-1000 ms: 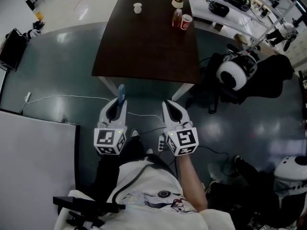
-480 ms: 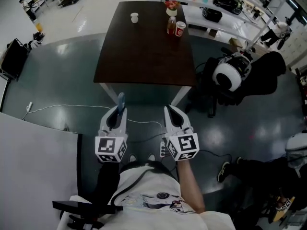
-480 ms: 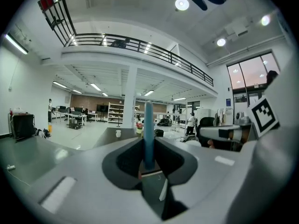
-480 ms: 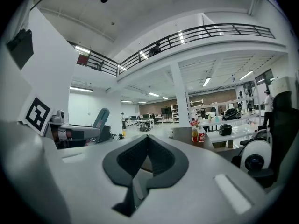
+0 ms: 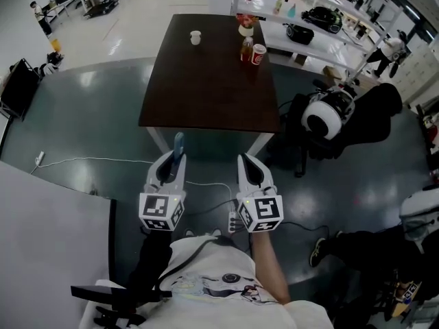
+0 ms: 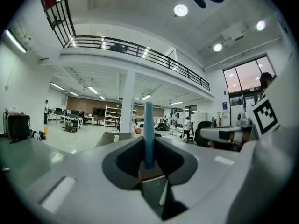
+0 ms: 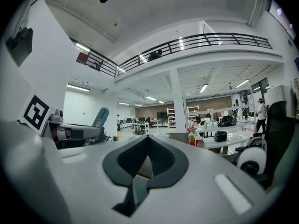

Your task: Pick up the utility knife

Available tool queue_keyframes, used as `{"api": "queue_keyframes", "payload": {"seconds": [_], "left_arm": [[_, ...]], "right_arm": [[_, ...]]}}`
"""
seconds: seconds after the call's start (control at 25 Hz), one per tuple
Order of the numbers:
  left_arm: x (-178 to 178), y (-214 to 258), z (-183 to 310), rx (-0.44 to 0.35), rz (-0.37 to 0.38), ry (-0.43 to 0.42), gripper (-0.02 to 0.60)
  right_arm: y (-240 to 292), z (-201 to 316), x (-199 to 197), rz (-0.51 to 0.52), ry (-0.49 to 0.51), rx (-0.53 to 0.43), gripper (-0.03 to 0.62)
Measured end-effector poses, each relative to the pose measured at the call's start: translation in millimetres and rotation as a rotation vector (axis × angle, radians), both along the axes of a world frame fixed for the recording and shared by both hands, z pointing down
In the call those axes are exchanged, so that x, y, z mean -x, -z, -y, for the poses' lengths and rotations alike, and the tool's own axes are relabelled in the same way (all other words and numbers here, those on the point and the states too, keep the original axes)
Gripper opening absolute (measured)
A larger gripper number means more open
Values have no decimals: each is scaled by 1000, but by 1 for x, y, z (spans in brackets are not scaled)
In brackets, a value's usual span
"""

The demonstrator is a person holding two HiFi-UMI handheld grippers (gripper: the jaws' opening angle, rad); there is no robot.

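Blue utility knife sits clamped between the jaws of the left gripper, its body projecting ahead of the tips. Right gripper, alongside, is closed on nothing. Pick-up judged complete; the next move calls for a firm clamp and clearance from the dark table ahead.

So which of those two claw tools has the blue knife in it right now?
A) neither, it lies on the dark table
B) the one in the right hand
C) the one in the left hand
C: the blue utility knife stands clamped between the jaws of the left gripper, while the right gripper has its jaws together with nothing between them.
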State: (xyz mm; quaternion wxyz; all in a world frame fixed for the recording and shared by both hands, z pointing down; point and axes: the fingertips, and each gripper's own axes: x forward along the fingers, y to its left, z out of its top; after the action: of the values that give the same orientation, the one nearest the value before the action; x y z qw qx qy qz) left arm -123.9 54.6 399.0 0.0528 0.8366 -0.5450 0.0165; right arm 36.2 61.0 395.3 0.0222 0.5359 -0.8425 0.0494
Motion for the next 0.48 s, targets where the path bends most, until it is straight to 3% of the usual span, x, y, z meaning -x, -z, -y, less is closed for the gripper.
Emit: {"api": "queue_keyframes", "payload": {"seconds": [0.48], "left_arm": [[2,4,12,-30,5,-20,70]], "right_arm": [[5,9,0,-2,-45,-37,0]]}}
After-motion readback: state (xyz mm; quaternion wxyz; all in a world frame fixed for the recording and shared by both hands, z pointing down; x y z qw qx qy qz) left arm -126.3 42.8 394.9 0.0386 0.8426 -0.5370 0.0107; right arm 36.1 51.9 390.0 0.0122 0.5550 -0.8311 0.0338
